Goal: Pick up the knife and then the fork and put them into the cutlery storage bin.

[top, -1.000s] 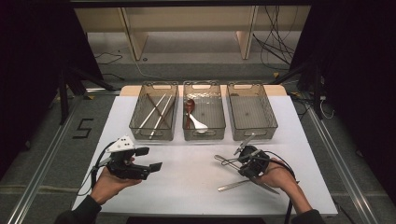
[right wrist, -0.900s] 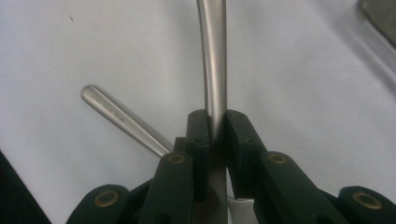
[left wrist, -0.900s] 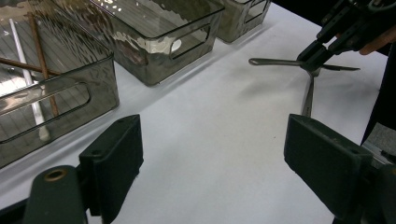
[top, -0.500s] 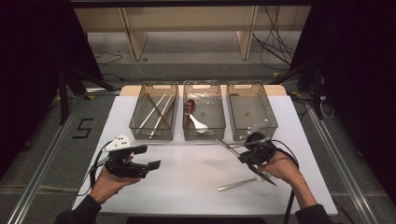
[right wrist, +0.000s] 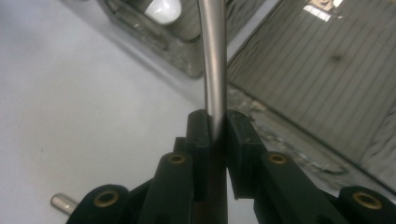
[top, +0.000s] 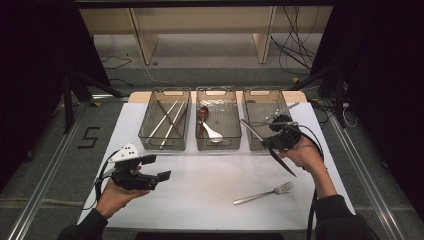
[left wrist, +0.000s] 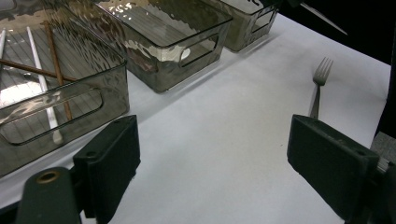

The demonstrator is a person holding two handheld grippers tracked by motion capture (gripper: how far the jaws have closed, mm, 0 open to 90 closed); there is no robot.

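Right gripper point(top: 270, 134) is clamped on a slim metal utensil point(top: 260, 142); in the right gripper view the jaws pinch its grey handle point(right wrist: 214, 70) edge-on, and which kind of cutlery it is cannot be told. In the high view the utensil is carried off the table, slanting across the near left corner of the right-hand bin point(top: 266, 119), with its dark lower end hanging below the hand. Right hand point(top: 302, 155) holds the gripper just in front of that bin. A fork point(top: 264, 193) lies flat on the white tabletop point(top: 200, 190) nearer the person, apart from both grippers. Middle bin point(top: 217, 118) holds a white spoon point(top: 211, 131) and a dark red spoon point(top: 202, 113); left bin point(top: 166, 118) holds chopsticks point(top: 169, 123). Left gripper point(top: 159, 168) rests low over the table at the near left, jaws wide apart with nothing between them.
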